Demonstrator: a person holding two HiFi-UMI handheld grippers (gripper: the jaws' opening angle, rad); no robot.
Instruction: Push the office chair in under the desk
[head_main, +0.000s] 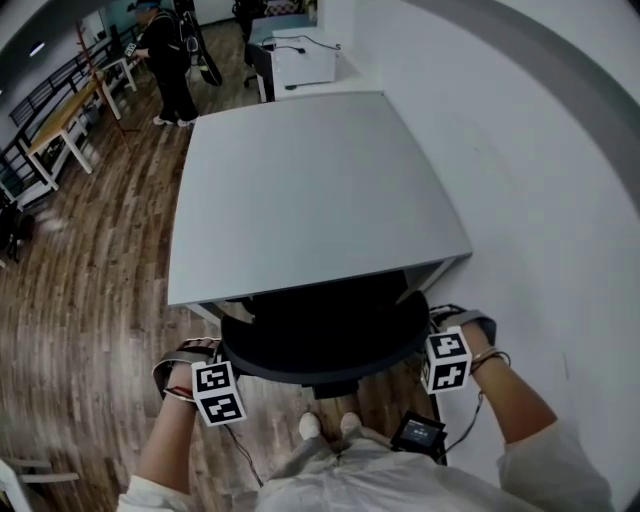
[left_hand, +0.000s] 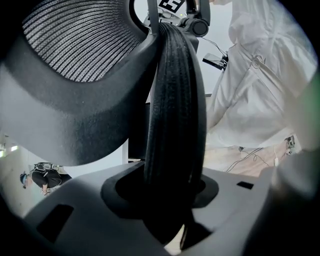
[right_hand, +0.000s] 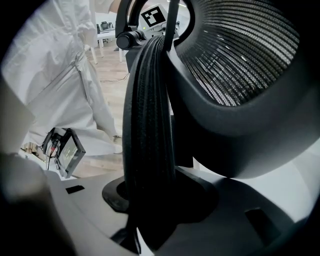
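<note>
The black office chair (head_main: 325, 335) stands at the near edge of the grey worktop (head_main: 310, 190). Its front is tucked beneath that edge and its curved back is still outside it, next to the person. The 2 hand-held grippers hold the back, 1 at each side. The left hand-held gripper (head_main: 205, 352) has its jaws part-way closed and clamped on the ribbed black rim (left_hand: 175, 100) of the back, beside the mesh panel (left_hand: 75, 40). The right hand-held gripper (head_main: 440, 325) is clamped the same way on the rim at the other side. The worktop stands beside a white wall (head_main: 540, 150) on a wooden floor (head_main: 90, 300). Another person (head_main: 165, 60) stands far off near a second desk (head_main: 300, 55)
</note>
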